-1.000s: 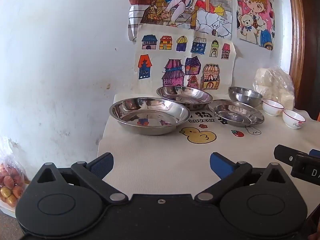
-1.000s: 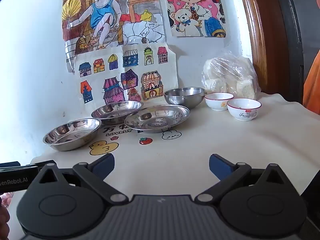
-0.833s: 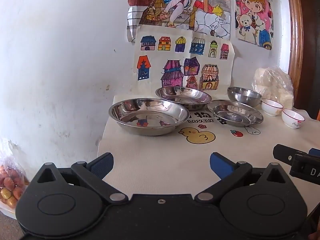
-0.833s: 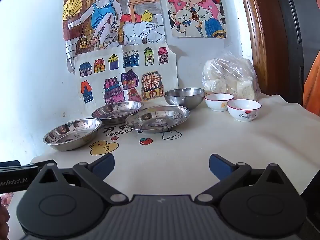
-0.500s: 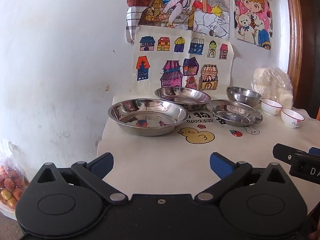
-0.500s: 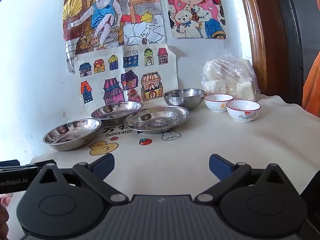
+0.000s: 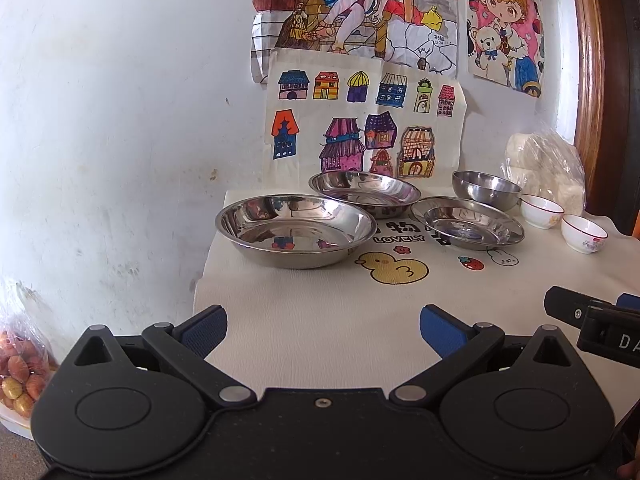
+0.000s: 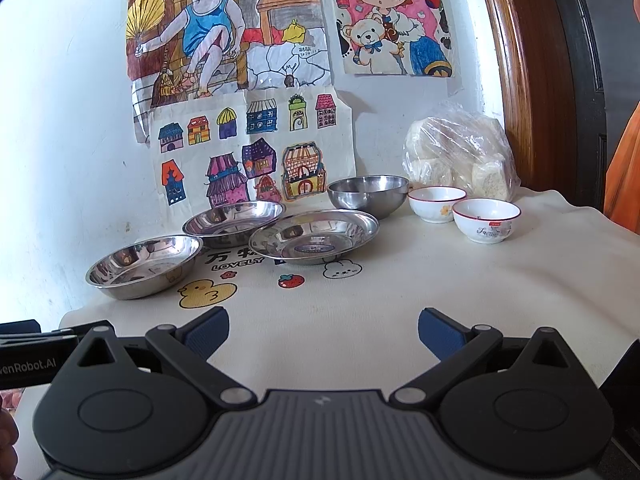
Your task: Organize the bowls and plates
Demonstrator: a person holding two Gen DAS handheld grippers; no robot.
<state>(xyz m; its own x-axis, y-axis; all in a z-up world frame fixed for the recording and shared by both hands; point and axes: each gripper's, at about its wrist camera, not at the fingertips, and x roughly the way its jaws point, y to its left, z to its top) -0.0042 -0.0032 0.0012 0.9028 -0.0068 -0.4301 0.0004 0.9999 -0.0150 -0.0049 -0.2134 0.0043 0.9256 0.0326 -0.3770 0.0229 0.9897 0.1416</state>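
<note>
Three steel plates stand on the white cloth: a left plate (image 7: pixel 294 230) (image 8: pixel 144 266), a back plate (image 7: pixel 364 192) (image 8: pixel 234 222) and a right plate (image 7: pixel 467 222) (image 8: pixel 314 236). A steel bowl (image 7: pixel 486 188) (image 8: pixel 368 194) sits behind them, with two white red-rimmed bowls (image 7: pixel 542 210) (image 8: pixel 486 220) to its right. My left gripper (image 7: pixel 322 330) is open and empty, near the table's front left. My right gripper (image 8: pixel 323 331) is open and empty, near the front edge.
A plastic bag of white pieces (image 8: pixel 460 152) leans at the back right by a wooden door frame (image 8: pixel 520 80). Drawings (image 8: pixel 240 80) hang on the wall behind. A bag of wrapped sweets (image 7: pixel 18 372) lies low at the left, off the table.
Both grippers stay open. The views shift only slightly; the dishes have not moved.
</note>
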